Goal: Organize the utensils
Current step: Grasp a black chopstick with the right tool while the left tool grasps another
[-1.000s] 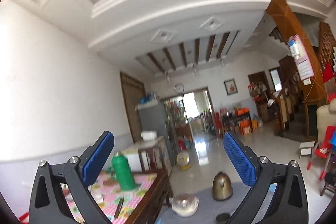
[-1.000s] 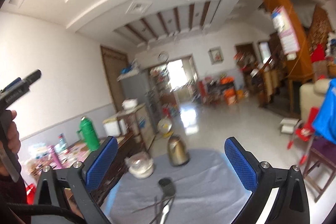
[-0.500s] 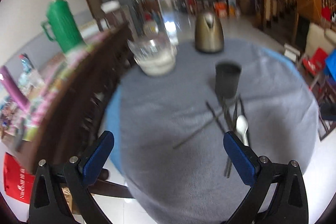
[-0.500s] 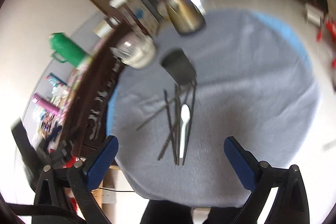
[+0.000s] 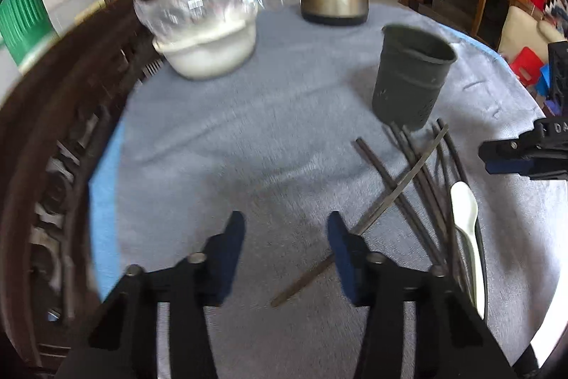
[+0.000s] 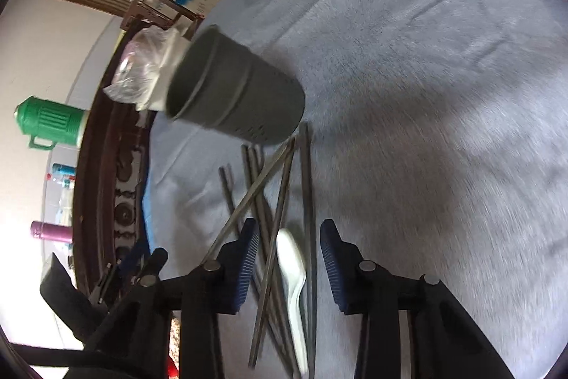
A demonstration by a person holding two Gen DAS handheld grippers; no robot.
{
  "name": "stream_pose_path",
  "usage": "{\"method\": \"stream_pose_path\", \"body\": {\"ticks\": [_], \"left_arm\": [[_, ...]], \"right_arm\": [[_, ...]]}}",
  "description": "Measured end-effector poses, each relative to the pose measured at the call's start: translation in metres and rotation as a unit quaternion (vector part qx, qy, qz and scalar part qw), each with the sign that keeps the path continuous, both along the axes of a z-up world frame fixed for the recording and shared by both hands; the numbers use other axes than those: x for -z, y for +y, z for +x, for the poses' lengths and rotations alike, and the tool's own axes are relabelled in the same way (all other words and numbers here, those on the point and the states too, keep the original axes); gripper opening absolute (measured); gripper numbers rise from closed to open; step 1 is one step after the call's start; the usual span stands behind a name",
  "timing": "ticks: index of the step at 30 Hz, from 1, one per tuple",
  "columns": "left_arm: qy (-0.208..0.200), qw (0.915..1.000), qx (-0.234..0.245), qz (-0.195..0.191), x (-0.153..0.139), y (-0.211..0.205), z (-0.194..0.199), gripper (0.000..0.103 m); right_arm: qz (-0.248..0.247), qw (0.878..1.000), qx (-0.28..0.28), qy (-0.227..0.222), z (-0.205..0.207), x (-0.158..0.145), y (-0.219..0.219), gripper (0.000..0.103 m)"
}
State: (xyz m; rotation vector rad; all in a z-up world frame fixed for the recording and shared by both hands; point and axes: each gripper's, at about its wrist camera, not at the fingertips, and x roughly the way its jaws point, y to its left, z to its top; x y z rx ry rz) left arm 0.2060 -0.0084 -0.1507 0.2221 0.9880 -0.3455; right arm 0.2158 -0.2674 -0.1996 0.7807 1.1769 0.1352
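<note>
Inspector: Right tongs (image 6: 285, 260) half open, jaws just closed partway, gripping nothing. The white plastic spoon (image 6: 291, 267) and dark thin chopsticks (image 6: 280, 201) lie between the pads, long axes running straight ahead toward the dark grey ribbed plastic cup (image 6: 236, 91).

Clerk: And the left tongs (image 5: 285, 237)?

Inspector: Likewise half open and empty, jaws just narrowed, over bare grey-blue cloth on the counter (image 5: 220, 144). The pile lies to their right; the right hand is nearer.
</note>
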Motion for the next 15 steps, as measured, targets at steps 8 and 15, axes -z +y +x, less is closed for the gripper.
{"method": "stream_pose_path", "body": {"ticks": [8, 15], "left_arm": [[0.012, 0.9990, 0.039, -0.015, 0.014, -0.006, -0.004, 0.044], [0.034, 0.9968, 0.069, -0.021, 0.024, -0.016, -0.017, 0.045]], "right_arm": [[-0.040, 0.999, -0.002, 0.024, 0.021, 0.015, 0.015, 0.031], [-0.100, 0.995, -0.017, 0.017, 0.021, 0.009, 0.029, 0.009]]}}
